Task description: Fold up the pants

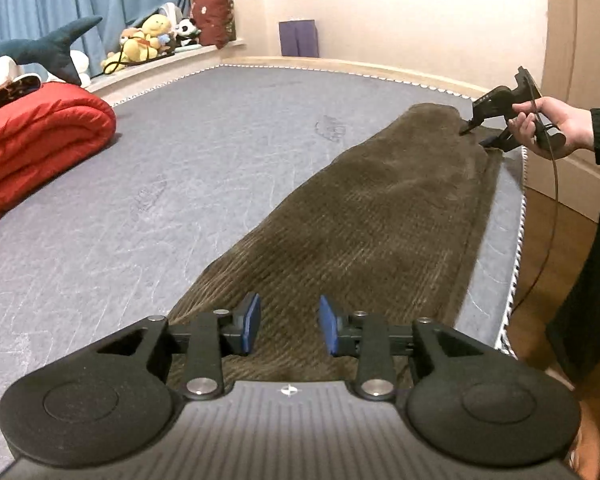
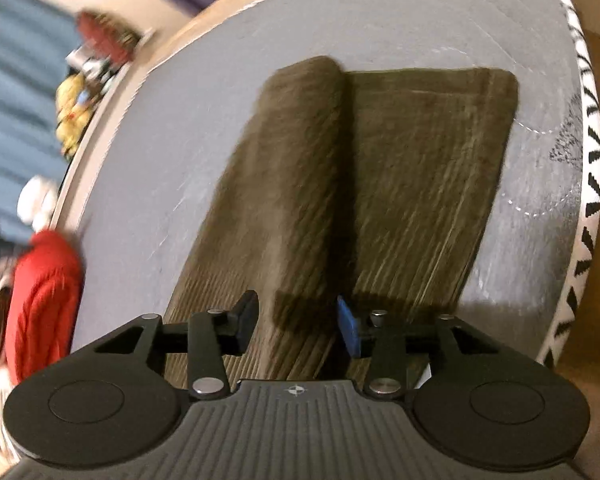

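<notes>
Hovering both released grippers, left (image 1: 286, 326) and right (image 2: 296, 322), over lengthwise-folded pants (image 1: 380, 208), probably regrasping for a crosswise fold.

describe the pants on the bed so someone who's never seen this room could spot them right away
Start from the grey mattress that fills most of the room. Along its edge nearest the door lies a long brown strip of ribbed corduroy: the pants. The only other big soft item on the mattress is the bright red quilt, rolled up at the opposite side, so colour and flat shape tell them apart.
</notes>
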`<state>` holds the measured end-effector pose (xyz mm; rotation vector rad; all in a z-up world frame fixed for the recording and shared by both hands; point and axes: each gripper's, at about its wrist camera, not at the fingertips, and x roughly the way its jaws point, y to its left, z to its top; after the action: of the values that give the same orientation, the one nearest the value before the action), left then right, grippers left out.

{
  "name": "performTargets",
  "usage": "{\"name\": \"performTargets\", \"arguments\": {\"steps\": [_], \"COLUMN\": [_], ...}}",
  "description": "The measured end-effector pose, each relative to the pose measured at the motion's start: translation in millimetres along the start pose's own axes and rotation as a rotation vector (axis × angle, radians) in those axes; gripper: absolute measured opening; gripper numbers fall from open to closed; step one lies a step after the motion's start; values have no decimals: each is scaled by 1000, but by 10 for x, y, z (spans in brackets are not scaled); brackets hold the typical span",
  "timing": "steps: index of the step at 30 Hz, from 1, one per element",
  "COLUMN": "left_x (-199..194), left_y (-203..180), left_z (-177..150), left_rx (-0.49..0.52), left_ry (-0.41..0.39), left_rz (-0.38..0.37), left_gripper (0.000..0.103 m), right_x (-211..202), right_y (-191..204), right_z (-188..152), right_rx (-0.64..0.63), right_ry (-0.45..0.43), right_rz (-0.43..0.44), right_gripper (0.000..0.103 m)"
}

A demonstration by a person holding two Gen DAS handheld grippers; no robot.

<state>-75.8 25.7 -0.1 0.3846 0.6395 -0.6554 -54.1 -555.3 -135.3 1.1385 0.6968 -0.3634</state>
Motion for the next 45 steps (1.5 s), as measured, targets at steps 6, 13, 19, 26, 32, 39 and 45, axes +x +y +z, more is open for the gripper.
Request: {"name": "performTargets", "arguments": {"steps": [6, 13, 19, 26, 32, 39, 45], "left_x": [152, 267, 296, 298, 324, 324, 340], "left_y": [-74, 12, 28, 18, -27, -96, -65], "left_z": [-12, -7, -21, -24, -22, -2, -6], "left_rx": [27, 13, 27, 42, 71, 93, 96], "left_ry": [16, 14, 25, 26, 33, 26, 29], "left_rz": [17, 49, 57, 63, 75, 75, 88], "left_gripper": [36, 36, 36, 39, 40, 40, 40], "right_x": [69, 269, 235, -11, 398, 631, 813], "right_y": [99, 162, 515, 763, 483, 755, 981], "right_z": [61, 185, 249, 316, 381, 258, 203], "right_rx": [40, 98, 7, -133, -2, -117, -157], "right_ry": [-44, -72, -176, -302, -158, -135, -96], "right_rz": [-32, -42, 63, 251, 82, 123, 147], "right_gripper": [47, 50, 50, 49, 50, 50, 50]}}
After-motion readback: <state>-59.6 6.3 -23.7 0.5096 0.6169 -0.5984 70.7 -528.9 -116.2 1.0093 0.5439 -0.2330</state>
